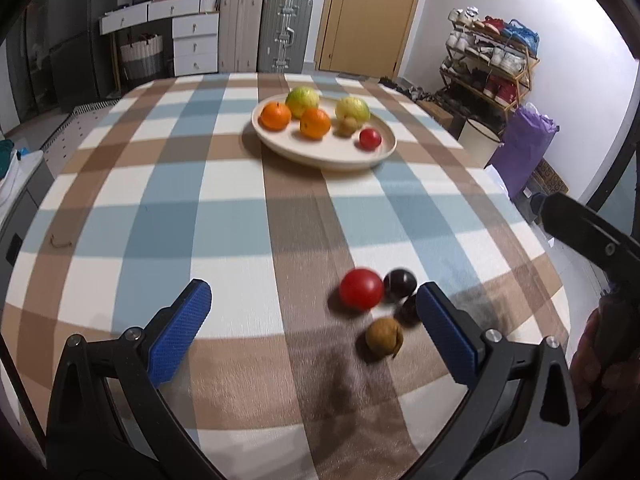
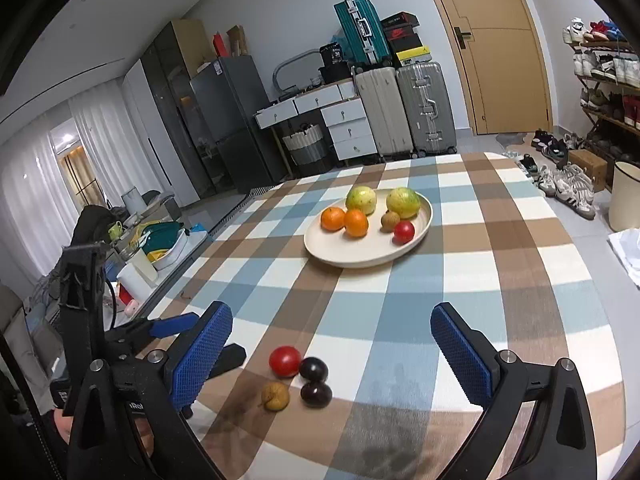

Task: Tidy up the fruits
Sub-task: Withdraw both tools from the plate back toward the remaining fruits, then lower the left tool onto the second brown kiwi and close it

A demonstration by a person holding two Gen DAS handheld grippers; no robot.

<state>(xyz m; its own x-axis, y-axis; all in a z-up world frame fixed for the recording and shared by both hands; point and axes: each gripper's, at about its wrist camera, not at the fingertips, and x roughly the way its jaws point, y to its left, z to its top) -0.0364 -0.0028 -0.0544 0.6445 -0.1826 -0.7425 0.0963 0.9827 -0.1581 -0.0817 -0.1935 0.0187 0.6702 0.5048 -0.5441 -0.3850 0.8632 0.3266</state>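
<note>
A cream plate (image 1: 280, 146) (image 2: 360, 260) at the far middle of the checked table holds two oranges (image 1: 315, 123), two yellow-green fruits (image 1: 352, 109), a brown fruit and a small red one. Near the front edge lie a red tomato (image 1: 361, 294) (image 2: 285, 361), two dark plums (image 1: 400, 283) (image 2: 313, 369) and a small brown fruit (image 1: 384, 337) (image 2: 275, 396). My left gripper (image 1: 314, 296) is open; the loose fruits sit just inside its right finger, which hides part of one plum. My right gripper (image 2: 331, 316) is open and empty above them.
The table's right edge drops to a floor with a shoe rack (image 1: 492, 64), a purple bag (image 1: 524, 148) and a white bin (image 2: 626, 196). Suitcases (image 2: 404, 108) and drawers stand beyond the far edge. A cluttered side counter (image 2: 160, 248) is on the left.
</note>
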